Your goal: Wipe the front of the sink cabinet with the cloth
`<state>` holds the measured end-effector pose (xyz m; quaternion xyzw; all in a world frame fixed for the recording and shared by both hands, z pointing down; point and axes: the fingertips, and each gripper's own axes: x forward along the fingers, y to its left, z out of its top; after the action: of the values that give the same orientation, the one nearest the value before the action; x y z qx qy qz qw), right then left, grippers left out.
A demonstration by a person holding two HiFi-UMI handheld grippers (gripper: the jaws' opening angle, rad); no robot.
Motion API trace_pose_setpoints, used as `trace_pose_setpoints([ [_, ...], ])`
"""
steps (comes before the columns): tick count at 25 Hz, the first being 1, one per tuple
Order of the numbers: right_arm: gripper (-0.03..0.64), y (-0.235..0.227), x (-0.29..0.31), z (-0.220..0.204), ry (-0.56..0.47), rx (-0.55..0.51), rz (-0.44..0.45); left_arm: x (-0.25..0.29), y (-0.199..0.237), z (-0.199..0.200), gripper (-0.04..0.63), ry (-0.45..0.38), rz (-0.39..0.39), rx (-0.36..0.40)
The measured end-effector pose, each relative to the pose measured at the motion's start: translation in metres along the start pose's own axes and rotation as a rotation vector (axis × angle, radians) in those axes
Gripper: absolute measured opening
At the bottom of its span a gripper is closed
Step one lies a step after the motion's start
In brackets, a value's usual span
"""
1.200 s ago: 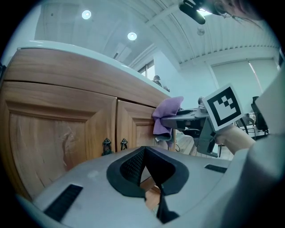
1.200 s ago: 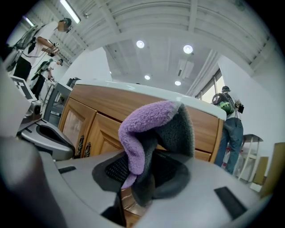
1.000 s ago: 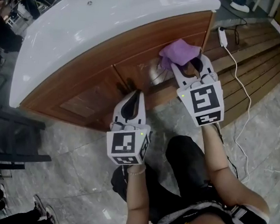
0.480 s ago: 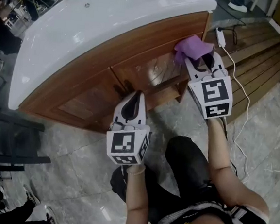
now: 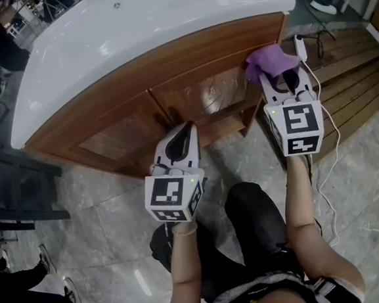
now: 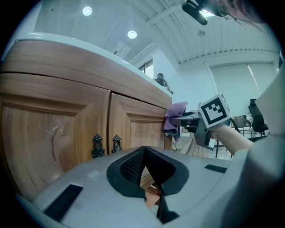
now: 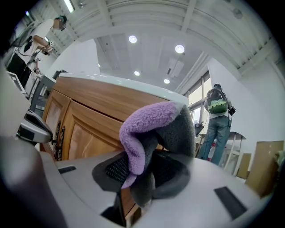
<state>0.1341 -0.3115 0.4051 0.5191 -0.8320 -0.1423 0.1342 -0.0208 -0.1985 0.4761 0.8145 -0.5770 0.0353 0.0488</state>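
Nearest, at 6 o'clock in the head view, the left gripper (image 5: 183, 132) is hovering just short of the sink cabinet (image 5: 182, 81). Its jaws are pressing together with nothing between them, and they are pointing towards the two dark door handles (image 6: 105, 145). Farther out, at 2 o'clock, the right gripper (image 5: 285, 81) is reaching forward, its jaws clamping a bunched purple cloth (image 5: 270, 58). The cloth is resting against the right end of the cabinet's wooden front, just under the white counter (image 5: 121, 29). A white cable (image 5: 323, 110) is trailing over the floor (image 5: 91, 225) at 3 o'clock.
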Motion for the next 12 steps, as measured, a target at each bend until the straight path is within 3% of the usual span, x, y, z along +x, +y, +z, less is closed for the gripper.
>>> trace_pose_setpoints([
  [12, 0.164, -0.0004, 0.0004, 0.0005, -0.019, 0.000, -0.013, -0.0004, -0.0004, 0.0011, 0.000, -0.001, -0.001, 0.005],
])
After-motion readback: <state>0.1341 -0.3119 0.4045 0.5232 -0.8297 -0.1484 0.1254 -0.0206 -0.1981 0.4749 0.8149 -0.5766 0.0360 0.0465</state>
